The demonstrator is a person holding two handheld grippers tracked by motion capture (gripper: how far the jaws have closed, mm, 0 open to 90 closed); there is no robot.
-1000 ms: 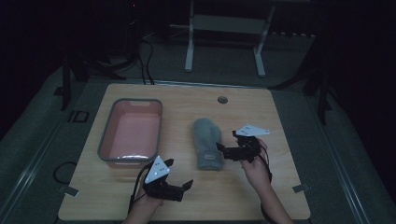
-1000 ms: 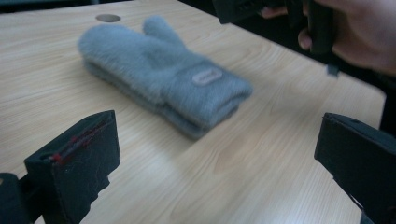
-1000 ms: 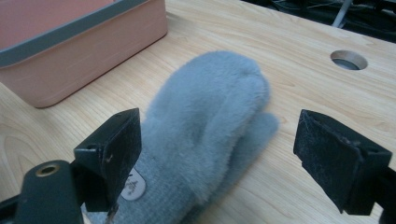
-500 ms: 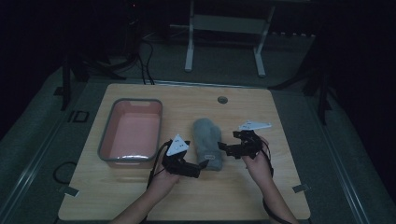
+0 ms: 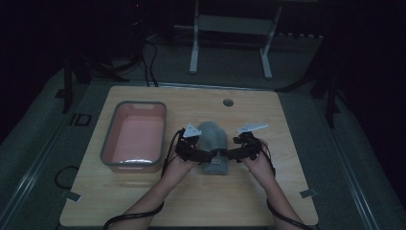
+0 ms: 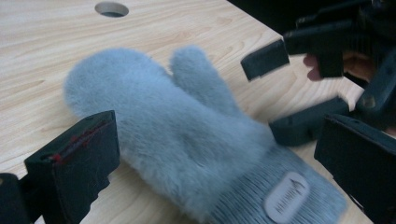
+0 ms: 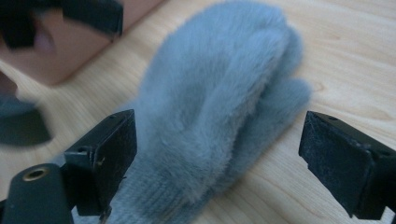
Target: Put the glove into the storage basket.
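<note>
Grippers flank mitten's cuff
Left gripper (image 5: 207,155) and right gripper (image 5: 231,155), both wide (nothing held), face the mitten (image 5: 212,143), lengthwise away.

A small oval patch (image 6: 286,197) sits on the knitted cuff of the grey furry mitten (image 6: 177,130), carrying a little emblem above a line of lettering (too blurred to read). On the floor mat left of the table (image 5: 191,201), pale marks resembling "ID" (image 5: 79,119) appear.
</note>
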